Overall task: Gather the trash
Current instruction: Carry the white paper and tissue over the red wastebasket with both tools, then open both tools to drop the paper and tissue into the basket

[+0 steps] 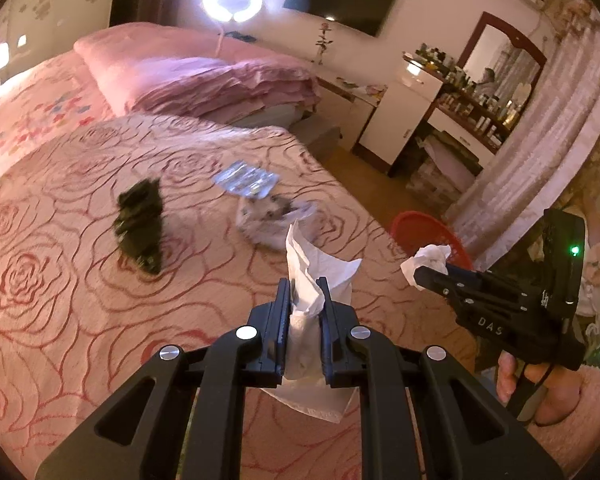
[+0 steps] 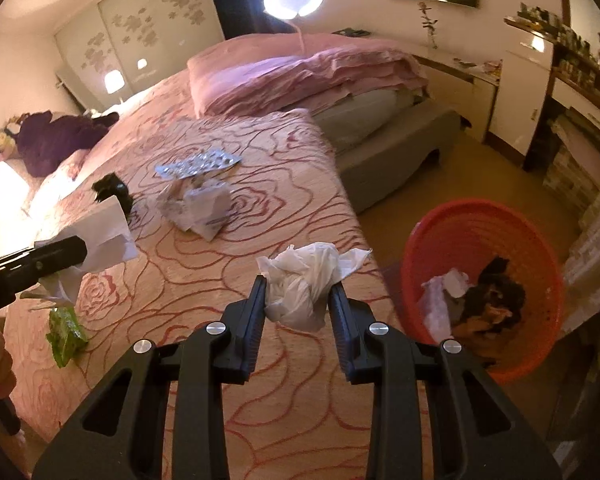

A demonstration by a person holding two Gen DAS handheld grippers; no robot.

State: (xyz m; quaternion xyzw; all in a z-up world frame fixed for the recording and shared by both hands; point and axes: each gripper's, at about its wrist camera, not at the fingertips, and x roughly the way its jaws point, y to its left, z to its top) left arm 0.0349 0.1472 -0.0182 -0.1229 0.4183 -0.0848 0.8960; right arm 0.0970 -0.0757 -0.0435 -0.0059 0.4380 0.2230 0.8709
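Observation:
My left gripper (image 1: 305,282) is shut on a flat white tissue (image 1: 312,268) held above the rose-patterned bed cover (image 1: 80,300). My right gripper (image 2: 298,280) is shut on a crumpled white tissue wad (image 2: 304,280), and it shows in the left wrist view at the right (image 1: 418,270). A red basket (image 2: 480,236) with trash in it stands on the floor beside the bed. On the bed lie a silver blister pack (image 2: 198,164), a crumpled paper wrapper (image 2: 200,204), a black scrap (image 2: 112,188) and a green wrapper (image 2: 64,336).
A folded pink quilt (image 2: 300,72) lies at the far end of the bed. A purple garment (image 2: 56,136) sits at the far left. White cabinets (image 2: 520,92) and a cluttered dresser (image 1: 472,100) line the right wall. Bare floor (image 2: 460,172) runs between bed and cabinets.

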